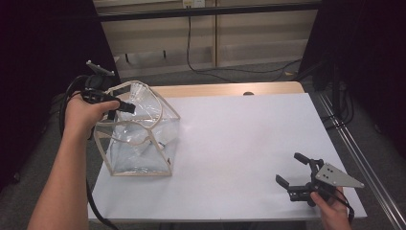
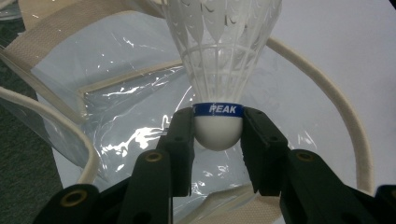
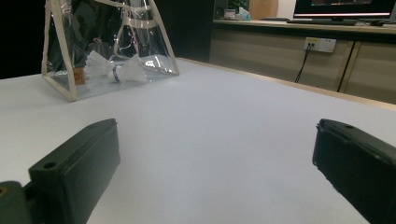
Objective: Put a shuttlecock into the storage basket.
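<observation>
Left gripper view looks along your left gripper [image 2: 218, 135], whose two black jaws pinch the rounded white cork of a shuttlecock [image 2: 219, 70]; a blue band lettered PEAK circles the cork just above the pads, and the white feather skirt fans up and away from the jaws; behind the shuttlecock lies the clear plastic bag [image 2: 116, 93], its cream fabric trim and looped handles curving round either side, so the shuttlecock hangs over the mouth of the bag.

High view shows your left hand [image 1: 84, 115] holding that gripper [image 1: 125, 106] at the top of the bag [image 1: 139, 139], its jaws pointing in over the opening; the bag stands upright near the left edge of the white table [image 1: 239, 143], with crumpled clear sides inside a cream frame.

Well apart from the bag, toward the near right corner of the table, your right hand [image 1: 332, 206] holds the right gripper [image 1: 292, 167] low over the surface; its jaws are spread wide with nothing between them, and a grey three-cornered plate [image 1: 337, 176] sits on top of it.

Right gripper view looks out between those spread jaws [image 3: 215, 163] across bare table to the bag [image 3: 60, 51] far off at upper left; inside the bag, on its floor, lie more white shuttlecocks [image 3: 116, 70], one with a dark band at its cork.
</observation>
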Motion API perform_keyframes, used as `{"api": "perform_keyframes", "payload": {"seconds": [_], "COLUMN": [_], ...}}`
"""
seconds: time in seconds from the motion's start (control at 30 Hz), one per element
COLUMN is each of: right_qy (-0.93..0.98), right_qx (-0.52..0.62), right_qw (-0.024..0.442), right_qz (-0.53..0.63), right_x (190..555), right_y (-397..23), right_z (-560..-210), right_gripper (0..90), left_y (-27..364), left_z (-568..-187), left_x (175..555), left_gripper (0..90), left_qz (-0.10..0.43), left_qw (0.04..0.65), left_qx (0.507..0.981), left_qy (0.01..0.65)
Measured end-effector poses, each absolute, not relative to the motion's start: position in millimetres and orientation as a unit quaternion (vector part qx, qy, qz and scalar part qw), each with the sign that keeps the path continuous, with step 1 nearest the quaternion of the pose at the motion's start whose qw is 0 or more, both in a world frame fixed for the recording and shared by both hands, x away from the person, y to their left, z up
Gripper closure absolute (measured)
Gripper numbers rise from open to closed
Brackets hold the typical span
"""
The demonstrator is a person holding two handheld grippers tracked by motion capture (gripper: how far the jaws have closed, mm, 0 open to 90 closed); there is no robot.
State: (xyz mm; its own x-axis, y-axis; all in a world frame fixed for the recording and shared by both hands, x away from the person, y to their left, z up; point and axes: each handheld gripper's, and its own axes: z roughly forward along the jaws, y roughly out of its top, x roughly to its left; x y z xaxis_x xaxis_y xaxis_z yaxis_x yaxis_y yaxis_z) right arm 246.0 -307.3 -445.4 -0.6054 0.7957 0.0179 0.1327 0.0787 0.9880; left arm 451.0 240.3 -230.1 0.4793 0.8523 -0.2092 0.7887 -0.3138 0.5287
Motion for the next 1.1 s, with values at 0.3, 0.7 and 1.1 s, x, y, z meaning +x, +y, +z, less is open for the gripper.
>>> {"api": "perform_keyframes", "payload": {"seconds": [0.3,0.7,1.1], "right_qy": [0.679,0.679,0.679], "right_qx": [0.342,0.341,0.341], "right_qw": [0.283,0.283,0.283], "right_qz": [0.584,0.586,0.585], "right_x": [245.5,245.7,245.4], "right_y": [-307.6,-307.4,-307.4], "right_z": [-445.2,-445.2,-445.2], "right_gripper": [0.7,0.7,0.7], "left_y": [241.1,240.4,237.5], "left_z": [-231.4,-239.1,-247.1], "left_x": [450.7,454.0,458.0], "left_gripper": [65.5,65.5,65.5], "left_qz": [0.057,0.058,0.055], "left_qw": [0.292,0.292,0.292], "left_qx": [0.807,0.804,0.802], "left_qy": [0.510,0.515,0.518]}}
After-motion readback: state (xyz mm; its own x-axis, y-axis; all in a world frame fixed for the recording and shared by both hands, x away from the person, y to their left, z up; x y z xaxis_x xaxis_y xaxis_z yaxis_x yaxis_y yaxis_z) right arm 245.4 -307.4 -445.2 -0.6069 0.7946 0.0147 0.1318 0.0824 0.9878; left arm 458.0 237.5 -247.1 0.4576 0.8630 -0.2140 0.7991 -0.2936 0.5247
